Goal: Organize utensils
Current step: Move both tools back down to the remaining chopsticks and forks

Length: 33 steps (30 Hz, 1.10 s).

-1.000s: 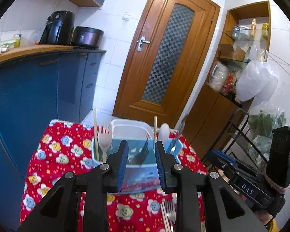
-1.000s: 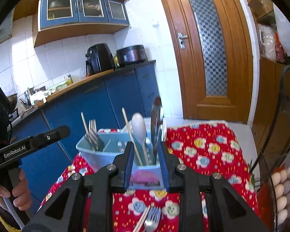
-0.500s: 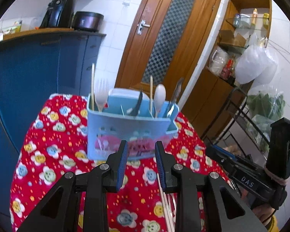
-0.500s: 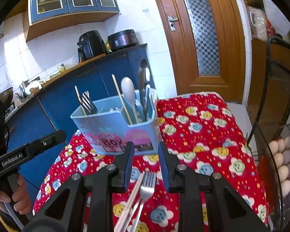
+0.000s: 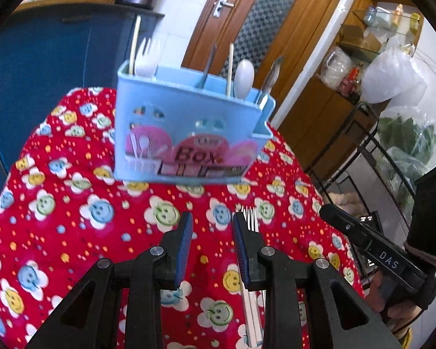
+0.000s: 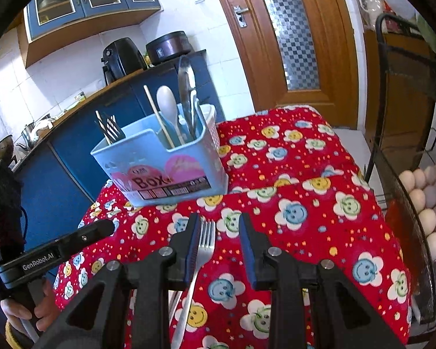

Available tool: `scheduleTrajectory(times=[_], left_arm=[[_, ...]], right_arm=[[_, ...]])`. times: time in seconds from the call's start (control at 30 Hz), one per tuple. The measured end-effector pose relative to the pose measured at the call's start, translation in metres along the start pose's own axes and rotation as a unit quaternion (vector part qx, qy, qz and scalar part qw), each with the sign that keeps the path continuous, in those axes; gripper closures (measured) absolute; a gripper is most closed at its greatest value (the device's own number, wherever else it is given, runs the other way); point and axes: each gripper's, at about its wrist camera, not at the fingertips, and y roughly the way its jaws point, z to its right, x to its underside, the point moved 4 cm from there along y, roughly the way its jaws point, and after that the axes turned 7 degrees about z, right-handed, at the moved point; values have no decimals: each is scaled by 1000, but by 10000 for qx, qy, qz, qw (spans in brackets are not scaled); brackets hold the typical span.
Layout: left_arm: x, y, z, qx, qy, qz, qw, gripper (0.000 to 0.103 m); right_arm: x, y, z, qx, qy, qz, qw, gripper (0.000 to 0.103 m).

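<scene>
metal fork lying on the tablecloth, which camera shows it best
The right wrist view. There the metal fork shows tines and handle on the tablecloth, just inside the right gripper, whose jaws are apart. In the left wrist view only its tines peek out beside the left gripper.

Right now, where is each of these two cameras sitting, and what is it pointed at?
Left wrist: rides the left gripper, looking down along its fingers at the blue utensil box on the red cloth; the right gripper shows beside it.
Right wrist: rides the right gripper, facing the same box; a hand holds the left gripper.
Shared: box, cloth, metal fork, wooden door.
</scene>
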Motion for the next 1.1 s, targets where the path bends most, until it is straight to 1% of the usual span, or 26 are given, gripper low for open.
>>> scheduleTrajectory(times=[0.23,0.37,0.53,0.8,0.97,1.1], left_arm=[[20,20,9,4,46,-412,9991,74],[28,32,14,7,90,-590,9982,74],[36,44,17,61,23,-803,9967,74],[44,55,29,63,195,-983,9949,74],[50,64,32,-114,398,-1113,9929,74],[51,68,33,-202,472,-1080,9928,74]], right_arm=[[10,2,11,11,120,-88,9999,73],[13,4,19,36,186,-141,9997,73],[15,6,25,49,255,-171,9995,73],[18,9,31,21,337,-197,9992,73],[19,7,34,9,387,-182,9991,73],[18,7,36,4,404,-179,9990,73]])
